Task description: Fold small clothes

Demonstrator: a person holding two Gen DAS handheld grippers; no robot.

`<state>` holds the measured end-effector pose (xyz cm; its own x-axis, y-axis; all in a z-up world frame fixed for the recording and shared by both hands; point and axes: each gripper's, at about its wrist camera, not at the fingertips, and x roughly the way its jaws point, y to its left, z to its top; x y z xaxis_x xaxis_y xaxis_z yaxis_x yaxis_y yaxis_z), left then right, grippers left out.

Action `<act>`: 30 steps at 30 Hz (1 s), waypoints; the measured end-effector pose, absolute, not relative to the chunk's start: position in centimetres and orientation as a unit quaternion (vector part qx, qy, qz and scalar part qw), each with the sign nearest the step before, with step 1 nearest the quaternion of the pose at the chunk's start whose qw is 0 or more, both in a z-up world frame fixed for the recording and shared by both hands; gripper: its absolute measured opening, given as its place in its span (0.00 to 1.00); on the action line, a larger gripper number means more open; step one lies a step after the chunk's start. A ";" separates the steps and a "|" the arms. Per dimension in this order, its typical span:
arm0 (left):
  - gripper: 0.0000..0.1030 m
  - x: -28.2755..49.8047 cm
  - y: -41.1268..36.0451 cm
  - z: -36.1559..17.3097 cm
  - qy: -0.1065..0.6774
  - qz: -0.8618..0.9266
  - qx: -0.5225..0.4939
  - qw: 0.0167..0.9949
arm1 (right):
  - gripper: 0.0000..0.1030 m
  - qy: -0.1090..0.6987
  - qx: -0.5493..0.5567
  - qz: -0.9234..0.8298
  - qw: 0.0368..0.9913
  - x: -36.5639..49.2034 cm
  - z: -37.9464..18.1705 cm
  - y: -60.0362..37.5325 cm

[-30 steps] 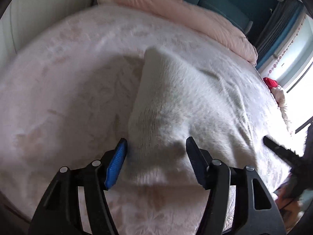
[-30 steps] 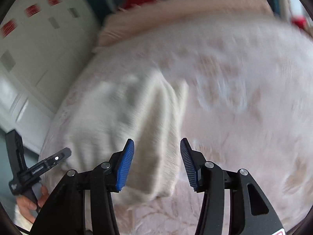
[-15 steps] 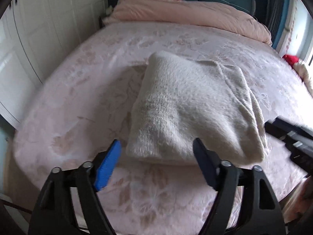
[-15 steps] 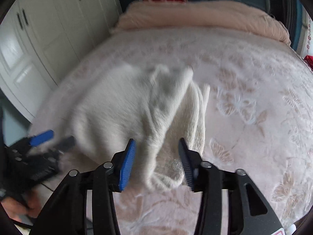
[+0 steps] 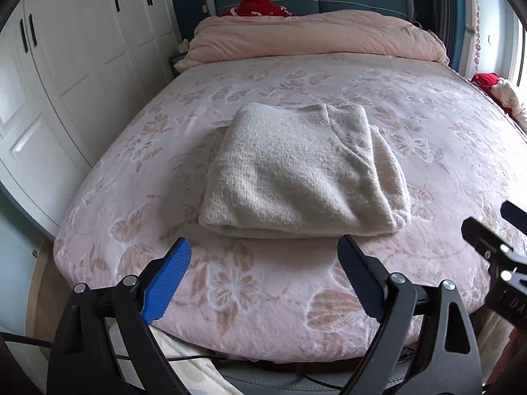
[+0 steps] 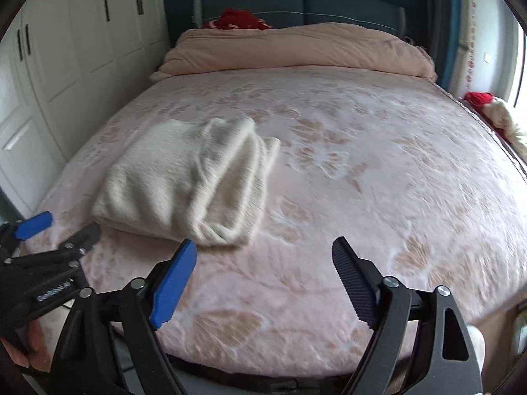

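Observation:
A cream knitted sweater (image 5: 296,171) lies folded into a thick rectangle on the pink flowered bed cover (image 5: 428,125); the right wrist view shows the sweater (image 6: 184,184) at the left. My left gripper (image 5: 263,256) hovers just short of the sweater's near edge, jaws opening wide, nothing between them. My right gripper (image 6: 263,256) hangs over bare cover to the right of the sweater, jaws also opening, nothing in them. Each gripper shows in the other's view: the right one (image 5: 494,230) at the right edge, the left one (image 6: 56,230) at the lower left.
A rolled pink duvet (image 5: 316,36) lies across the head of the bed with a red item (image 5: 260,6) behind it. White wardrobe doors (image 5: 66,65) line the left side. Red and cream cloth (image 5: 497,89) sits at the bed's right edge. The bed's near edge is just below the grippers.
Both grippers let go of the sweater, opened wider and drew back toward the foot of the bed. The sweater now lies flat and folded, farther from both cameras.

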<state>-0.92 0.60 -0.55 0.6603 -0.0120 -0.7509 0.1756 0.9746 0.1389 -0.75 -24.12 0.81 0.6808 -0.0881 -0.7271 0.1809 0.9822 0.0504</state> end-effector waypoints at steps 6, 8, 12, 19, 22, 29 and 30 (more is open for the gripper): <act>0.86 -2.4 0.2 -0.8 0.406 -0.053 0.105 0.906 | 0.83 0.409 0.083 -0.090 0.904 -1.6 -0.5 -24.7; 0.86 -2.6 0.3 -0.9 0.406 -0.052 0.104 0.906 | 0.83 0.412 0.091 -0.088 0.902 -1.8 -0.8 -25.0; 0.89 -2.2 1.2 -1.0 0.412 -0.048 0.083 0.906 | 0.83 0.418 0.117 -0.061 0.899 -1.6 -1.6 -25.4; 0.89 -0.2 5.7 -1.0 0.426 -0.020 0.011 0.905 | 0.78 0.441 0.131 0.061 0.886 2.7 -3.2 -23.3; 0.89 -0.1 6.3 -1.1 0.425 -0.014 0.008 0.905 | 0.72 0.447 0.092 0.069 0.887 5.6 -4.3 -21.3; 0.90 0.1 7.4 -1.1 0.429 -0.025 0.009 0.903 | 0.14 0.436 0.062 0.062 0.896 9.6 -2.4 -21.6; 0.90 0.0 7.6 -1.2 0.429 -0.028 0.005 0.903 | 0.14 0.409 0.037 0.057 0.910 9.0 -0.3 -21.4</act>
